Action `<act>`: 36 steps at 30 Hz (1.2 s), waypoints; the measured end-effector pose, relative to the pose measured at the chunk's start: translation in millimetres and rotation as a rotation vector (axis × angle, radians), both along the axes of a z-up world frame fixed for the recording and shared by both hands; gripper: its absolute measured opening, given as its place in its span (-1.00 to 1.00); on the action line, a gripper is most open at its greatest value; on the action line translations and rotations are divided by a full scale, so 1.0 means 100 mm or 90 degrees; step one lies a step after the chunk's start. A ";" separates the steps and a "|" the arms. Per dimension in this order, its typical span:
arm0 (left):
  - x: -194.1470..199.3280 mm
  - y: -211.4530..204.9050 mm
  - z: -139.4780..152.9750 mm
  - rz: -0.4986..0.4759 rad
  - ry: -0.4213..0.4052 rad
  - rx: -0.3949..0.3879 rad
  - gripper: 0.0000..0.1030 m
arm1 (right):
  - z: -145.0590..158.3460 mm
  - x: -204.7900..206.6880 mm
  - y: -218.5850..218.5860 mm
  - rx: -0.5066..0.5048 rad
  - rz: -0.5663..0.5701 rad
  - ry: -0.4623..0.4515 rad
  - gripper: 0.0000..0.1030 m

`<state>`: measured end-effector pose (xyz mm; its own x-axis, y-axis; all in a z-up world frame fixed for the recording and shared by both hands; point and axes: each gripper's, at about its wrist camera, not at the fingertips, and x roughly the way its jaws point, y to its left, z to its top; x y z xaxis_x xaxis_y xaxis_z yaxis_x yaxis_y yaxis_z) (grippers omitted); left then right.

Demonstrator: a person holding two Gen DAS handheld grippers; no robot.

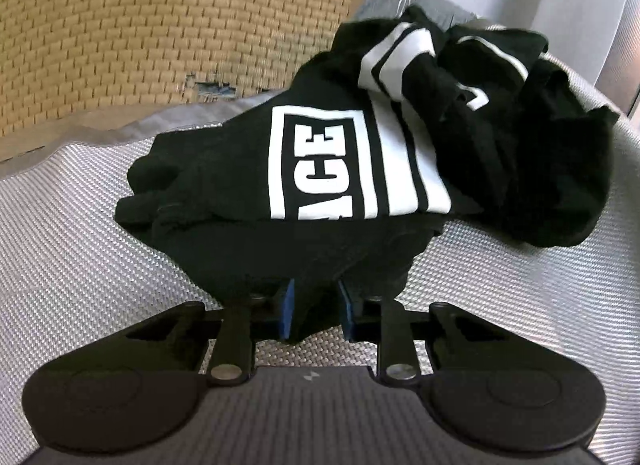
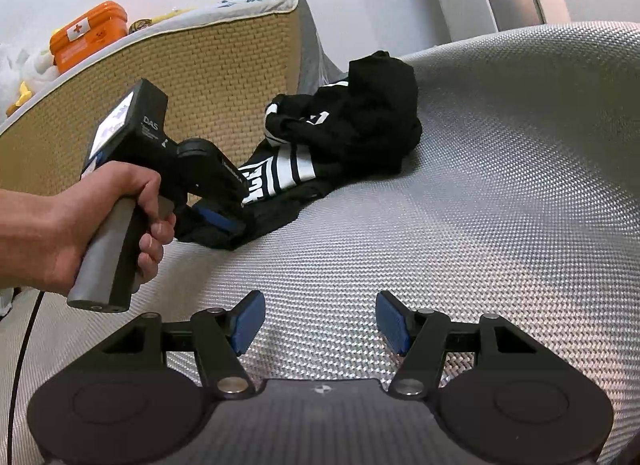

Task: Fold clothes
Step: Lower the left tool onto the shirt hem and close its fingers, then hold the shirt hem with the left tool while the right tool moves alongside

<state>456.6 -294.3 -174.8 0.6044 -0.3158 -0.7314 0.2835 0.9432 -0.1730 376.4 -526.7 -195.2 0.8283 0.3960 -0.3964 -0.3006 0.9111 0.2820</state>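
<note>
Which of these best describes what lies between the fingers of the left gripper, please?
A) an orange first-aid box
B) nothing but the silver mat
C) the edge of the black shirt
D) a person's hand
C: in the left wrist view the blue pads of the left gripper stand on either side of a fold of the black shirt, which lies crumpled on the silver mat.
</note>
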 end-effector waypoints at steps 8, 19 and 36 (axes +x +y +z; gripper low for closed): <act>0.10 -0.02 -0.02 0.017 0.003 0.000 -0.49 | -0.02 -0.02 0.02 0.000 0.000 0.000 0.27; 0.07 0.02 -0.04 0.045 -0.029 -0.024 -0.54 | -0.04 -0.02 0.00 0.002 -0.004 0.001 0.27; 0.03 0.02 0.03 0.086 -0.115 0.033 -0.95 | -0.06 0.00 0.06 -0.036 -0.001 -0.011 0.27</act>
